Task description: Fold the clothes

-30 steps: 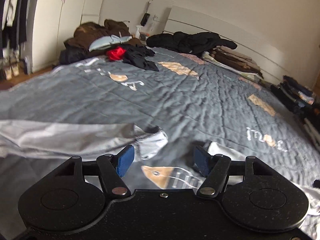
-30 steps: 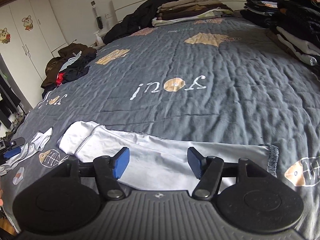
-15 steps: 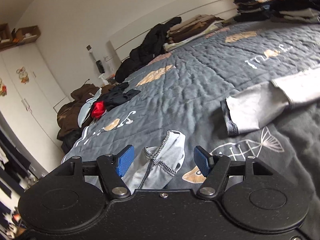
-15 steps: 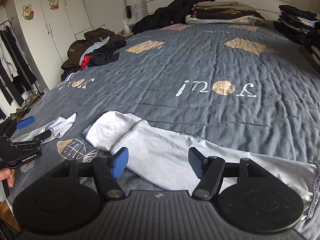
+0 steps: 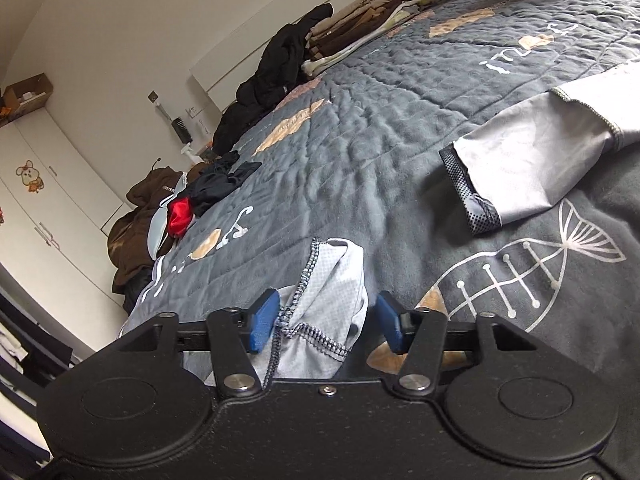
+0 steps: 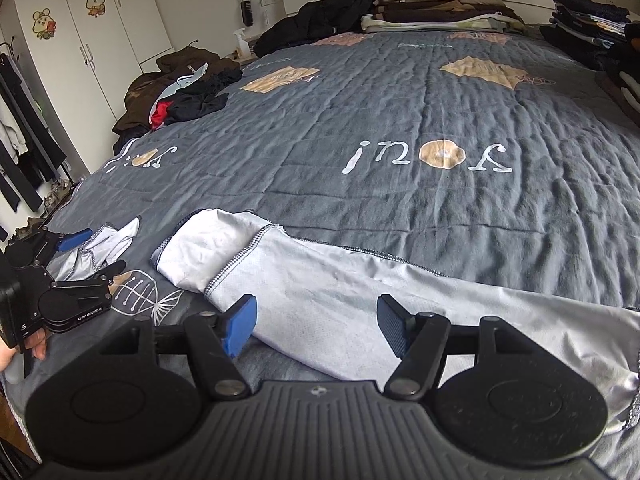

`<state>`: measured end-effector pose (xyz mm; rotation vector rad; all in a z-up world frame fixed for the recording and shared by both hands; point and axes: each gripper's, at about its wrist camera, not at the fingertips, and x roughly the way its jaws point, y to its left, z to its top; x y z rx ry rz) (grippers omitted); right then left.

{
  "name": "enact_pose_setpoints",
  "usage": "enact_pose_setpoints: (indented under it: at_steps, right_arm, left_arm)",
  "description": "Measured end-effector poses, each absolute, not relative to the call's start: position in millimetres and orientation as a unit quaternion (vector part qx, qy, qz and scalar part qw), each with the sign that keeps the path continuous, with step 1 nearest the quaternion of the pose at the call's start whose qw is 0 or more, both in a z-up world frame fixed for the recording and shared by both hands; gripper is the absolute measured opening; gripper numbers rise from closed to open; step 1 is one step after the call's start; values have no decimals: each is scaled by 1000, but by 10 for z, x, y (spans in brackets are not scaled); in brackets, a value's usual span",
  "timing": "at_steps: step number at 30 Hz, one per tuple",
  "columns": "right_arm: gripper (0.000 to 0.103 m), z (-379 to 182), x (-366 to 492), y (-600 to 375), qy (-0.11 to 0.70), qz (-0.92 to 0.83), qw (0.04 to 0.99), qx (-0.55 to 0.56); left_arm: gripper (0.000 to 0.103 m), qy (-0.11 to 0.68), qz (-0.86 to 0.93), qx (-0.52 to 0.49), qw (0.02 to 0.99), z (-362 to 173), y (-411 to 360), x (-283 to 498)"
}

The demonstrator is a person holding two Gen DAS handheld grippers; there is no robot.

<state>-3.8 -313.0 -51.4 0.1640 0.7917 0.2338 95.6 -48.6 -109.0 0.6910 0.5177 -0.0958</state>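
Observation:
A light grey long-sleeved garment lies flat on the grey quilt near its front edge. One sleeve end with dark-and-white stitching sits between the fingers of my left gripper, which is open; its left pad touches the stitched edge. The other sleeve, with a dark mesh cuff, lies to the right. My right gripper hovers open over the garment's body, near the folded sleeve. The right wrist view shows the left gripper at the far left, straddling the sleeve end.
Folded stacks and a black jacket line the headboard. More stacks stand at the right edge. A brown pile with a red item sits at the bed's left corner. White wardrobe and hanging clothes stand beyond. A hand holds the left gripper.
The left gripper swung round to the right and closed in on the sleeve end, which now lies between its fingers. The right gripper shifted slightly over the garment. Both stayed open.

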Motion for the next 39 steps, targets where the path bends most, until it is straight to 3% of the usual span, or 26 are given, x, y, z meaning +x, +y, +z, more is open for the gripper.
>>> enact_pose_setpoints:
  at_steps: [2,5,21,28,36,39]
  right_arm:
    - [66,-528,-30,-3133,386,113,912,81]
    - [66,-511,-41,-3121,385,117,912,81]
    - [66,-335,-182,-3058,374,149,912,77]
    - [66,-177,-336,-3207,366,148,915,83]
    - [66,-94,-523,-3438,367,122,920,61]
    - [66,-109,-652,-3482,368,125,920,55]
  left_arm:
    - [20,262,-49,315,911,-1068,-449,984]
    - [13,269,-55,286,918,-987,-402,977]
    - [10,265,-277,259,887,-484,-907,-162]
    - [10,243,-396,108,879,-94,-1015,-362]
    - [18,327,-370,166,853,-504,-1231,-121]
    - [50,297,-387,132,863,-310,-1115,-157]
